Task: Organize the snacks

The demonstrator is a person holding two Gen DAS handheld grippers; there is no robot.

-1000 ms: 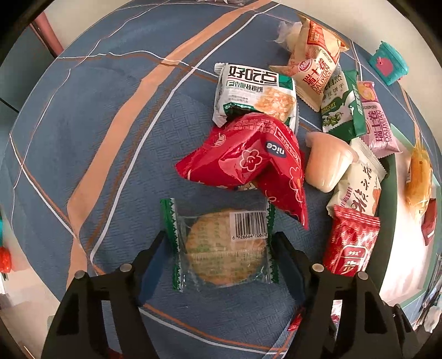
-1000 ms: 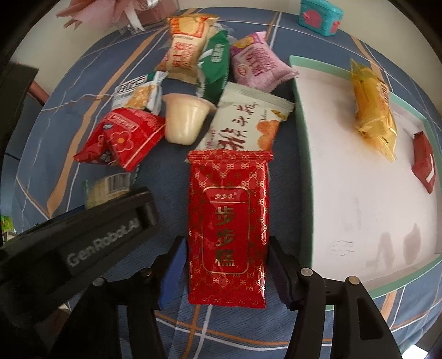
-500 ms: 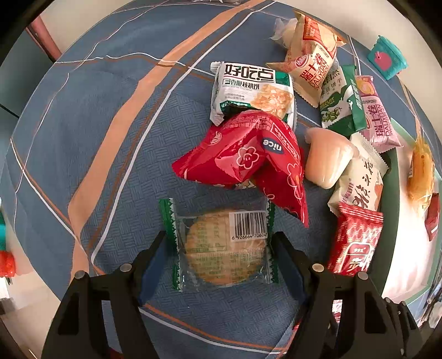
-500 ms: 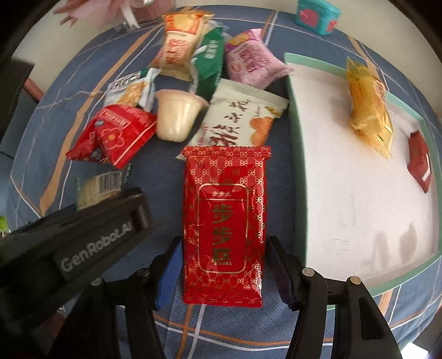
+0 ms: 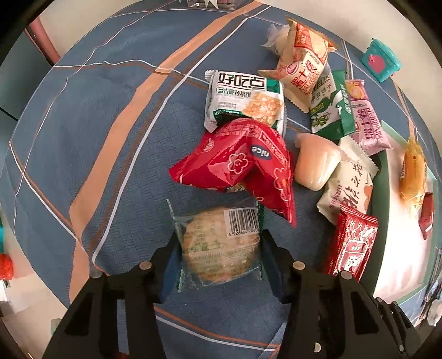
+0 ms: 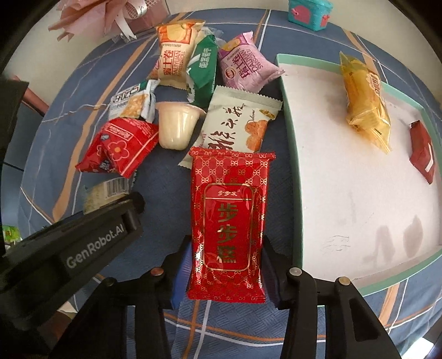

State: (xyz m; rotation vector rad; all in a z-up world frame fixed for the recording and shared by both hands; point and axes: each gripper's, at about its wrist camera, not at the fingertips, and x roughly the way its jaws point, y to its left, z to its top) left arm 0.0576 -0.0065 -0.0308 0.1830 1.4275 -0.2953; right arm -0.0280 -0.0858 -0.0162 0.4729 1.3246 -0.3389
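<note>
My left gripper (image 5: 219, 248) is shut on a clear-wrapped round biscuit (image 5: 221, 243) with a barcode, its wrapper crumpled between the jaws, just in front of a red "nice" packet (image 5: 240, 163). My right gripper (image 6: 226, 259) is shut on a red and gold cake packet (image 6: 228, 221), held beside the left rim of a white tray (image 6: 290, 176) with a green rim. The tray holds a yellow packet (image 6: 364, 102) and a small dark red packet (image 6: 422, 152). The left gripper's body (image 6: 69, 248) shows at the left of the right wrist view.
A pile of snacks lies on the blue plaid cloth: a white-green packet (image 5: 246, 99), an orange roll packet (image 6: 175, 52), a green packet (image 6: 204, 66), a pink packet (image 6: 246, 66), a jelly cup (image 6: 176, 124), a white packet (image 6: 234, 127). A teal box (image 6: 308, 12) stands far back.
The left jaws have closed in on the biscuit and its wrapper has crumpled and lifted. The right jaws have closed on the red and gold packet, which has risen slightly.
</note>
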